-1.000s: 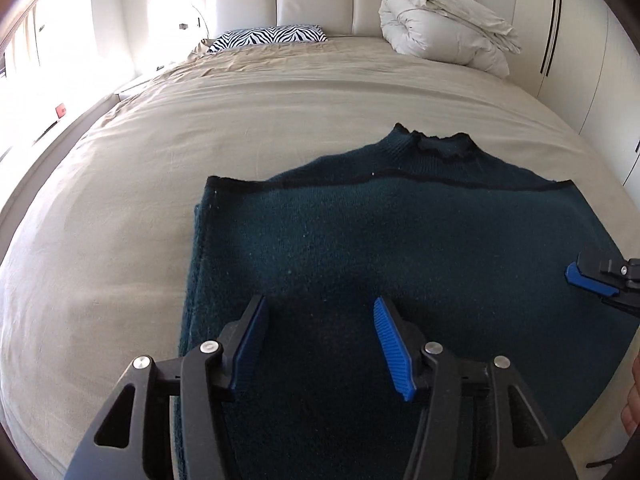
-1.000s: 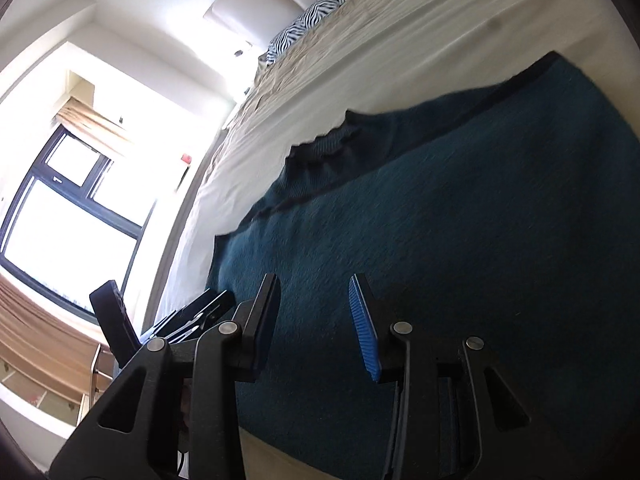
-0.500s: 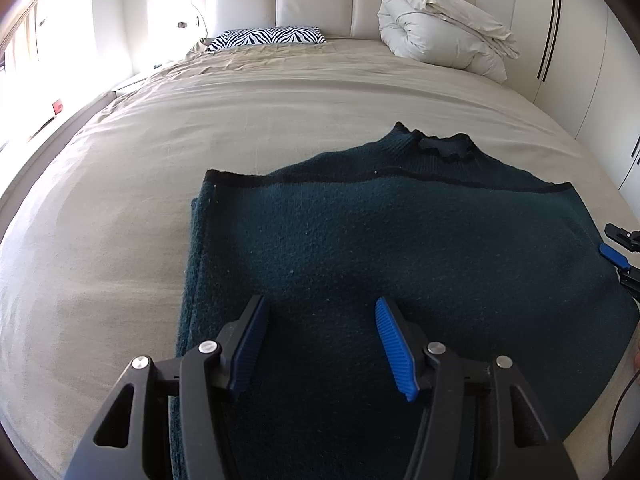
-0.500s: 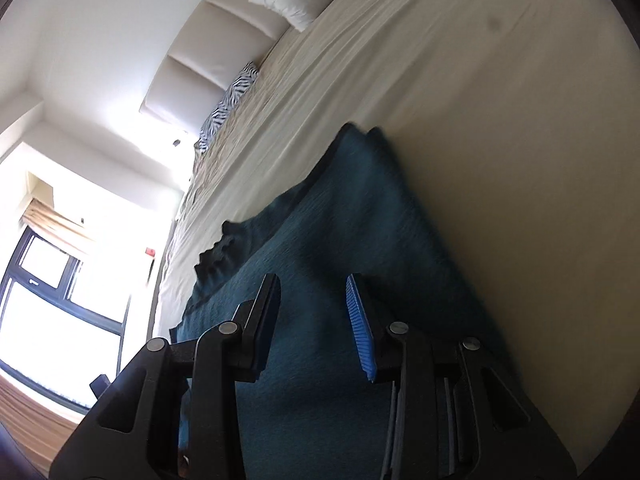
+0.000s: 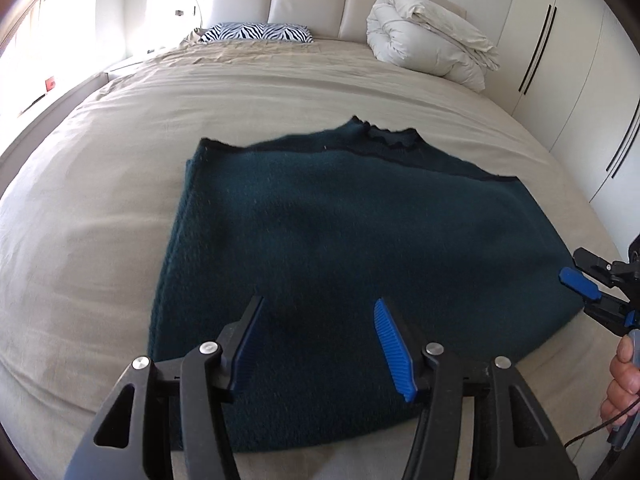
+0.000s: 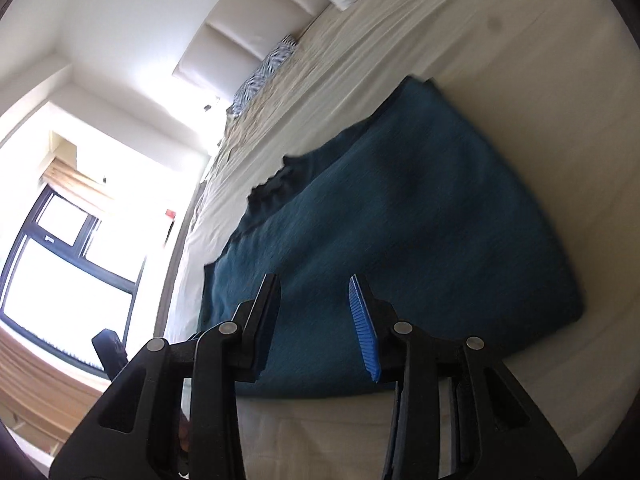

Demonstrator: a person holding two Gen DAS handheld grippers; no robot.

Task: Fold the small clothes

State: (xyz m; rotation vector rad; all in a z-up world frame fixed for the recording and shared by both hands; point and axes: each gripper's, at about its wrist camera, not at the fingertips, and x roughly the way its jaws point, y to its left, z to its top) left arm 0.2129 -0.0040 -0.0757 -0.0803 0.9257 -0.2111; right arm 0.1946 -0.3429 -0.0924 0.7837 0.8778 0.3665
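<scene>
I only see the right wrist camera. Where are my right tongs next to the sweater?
Observer: The left view shows the right tongs open at the sweater's right edge, near its bottom corner.
Kid: What's past the bed on that side?
Observer: White wardrobe doors with black handles.
Kid: And the left tongs?
Observer: The left tongs are open above the sweater's near edge.
</scene>
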